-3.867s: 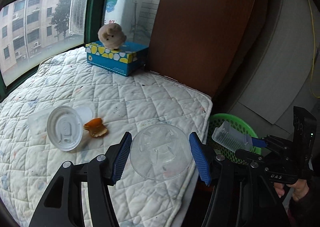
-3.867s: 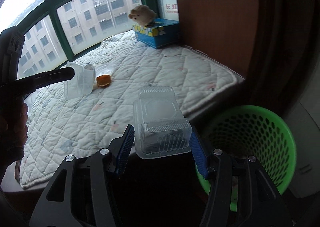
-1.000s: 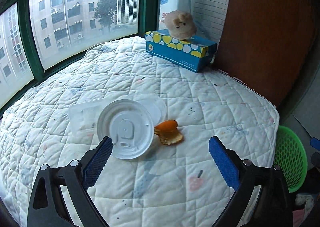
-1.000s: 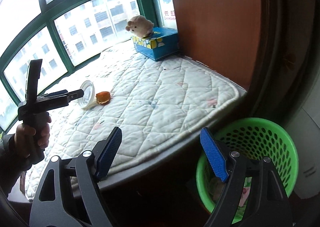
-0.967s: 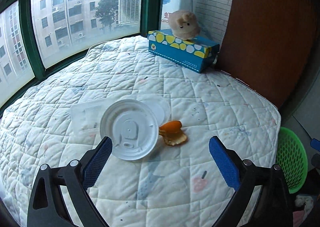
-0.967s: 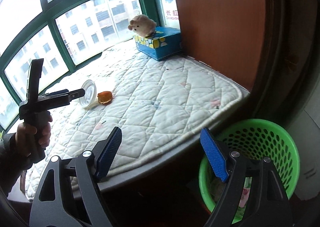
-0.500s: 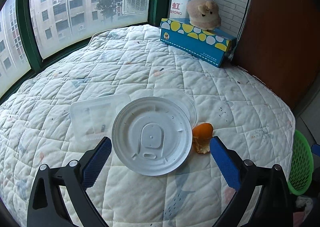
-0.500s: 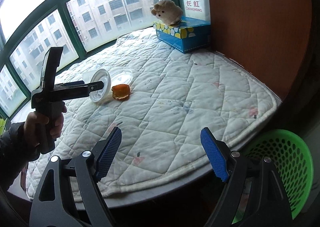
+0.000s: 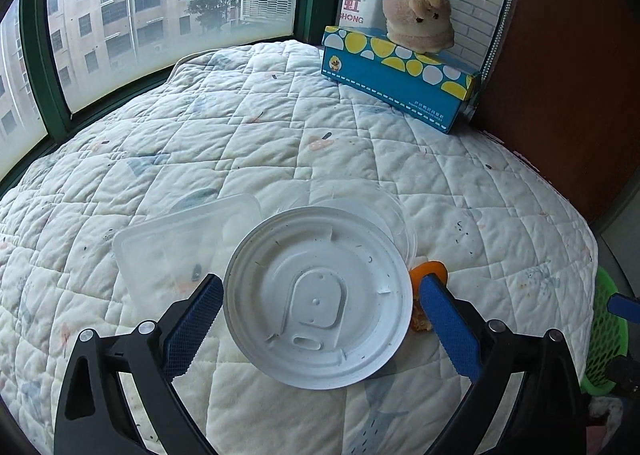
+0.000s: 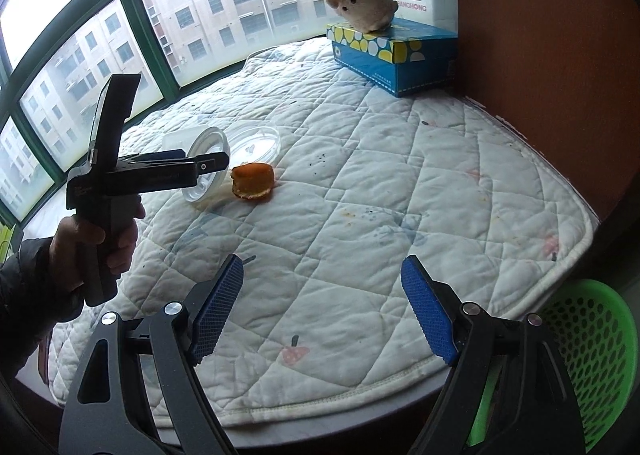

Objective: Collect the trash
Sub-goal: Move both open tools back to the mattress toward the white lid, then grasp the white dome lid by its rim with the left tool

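The left hand-held gripper [image 9: 318, 309] stands released, its blue pads spread either side of the white round lid [image 9: 318, 297], neither pad clearly touching the rim. The lid is tilted up, propped against a clear round dish [image 10: 255, 143] behind it, which presents its edge for a pinch across the width. A clear rectangular container [image 9: 184, 251] lies just left of the lid, partly behind it. An orange peel [image 10: 253, 180] sits just beside the lid's right edge, near the right pad; a closing stroke could catch it.

All this trash rests on the quilted mattress [image 10: 400, 195], not on any counter. The right hand-held gripper [image 10: 322, 309] hangs released and empty above the mattress edge, near the green basket [image 10: 592, 359] on the floor, apparently the collection point.

The tissue box [image 9: 400, 81] with the plush toy [image 9: 418, 25] on top stands well apart by the window.
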